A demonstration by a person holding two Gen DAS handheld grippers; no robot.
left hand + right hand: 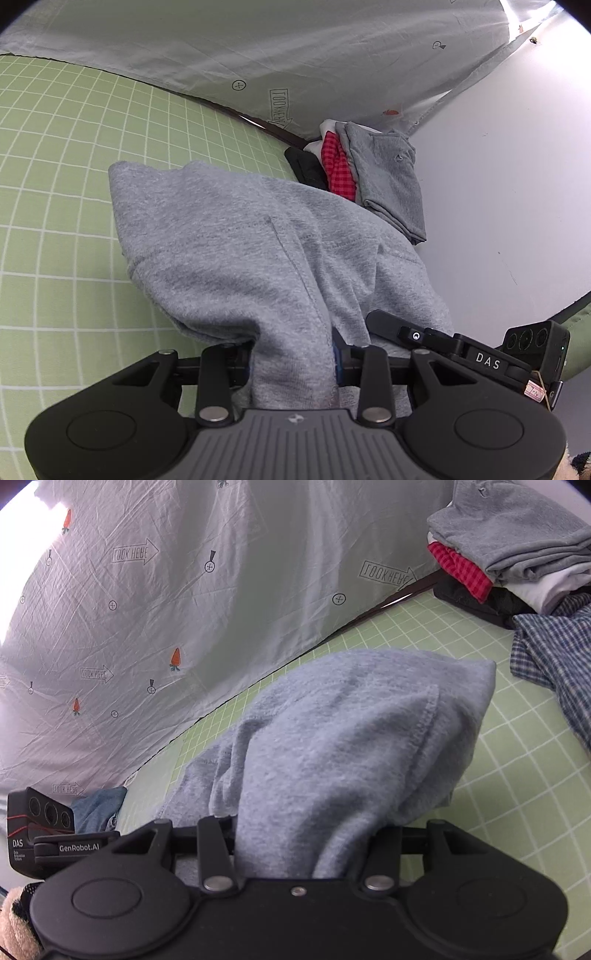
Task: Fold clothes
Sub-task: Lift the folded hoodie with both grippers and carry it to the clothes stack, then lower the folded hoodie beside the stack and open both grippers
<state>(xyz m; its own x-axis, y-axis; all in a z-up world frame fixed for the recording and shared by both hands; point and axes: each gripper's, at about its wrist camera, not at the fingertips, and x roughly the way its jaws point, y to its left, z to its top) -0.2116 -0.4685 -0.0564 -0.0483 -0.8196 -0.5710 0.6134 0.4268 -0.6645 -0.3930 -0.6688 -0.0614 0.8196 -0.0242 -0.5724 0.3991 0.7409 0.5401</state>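
A grey sweatshirt-like garment (240,240) hangs bunched in front of both cameras, over the green grid mat (55,184). My left gripper (295,365) is shut on a thick fold of it, and the cloth fills the gap between its jaws. In the right wrist view the same grey garment (351,738) drapes forward from my right gripper (303,845), which is shut on another bunched part. The fingertips of both grippers are hidden by the fabric. The two grippers are close side by side; the right one's body (480,358) shows in the left wrist view.
A stack of folded clothes (388,177) stands at the mat's far corner, grey on top, red check (461,568), white and black below. A blue plaid shirt (554,657) lies crumpled at right. Denim cloth (99,808) lies at left. A white printed sheet (147,627) hangs behind.
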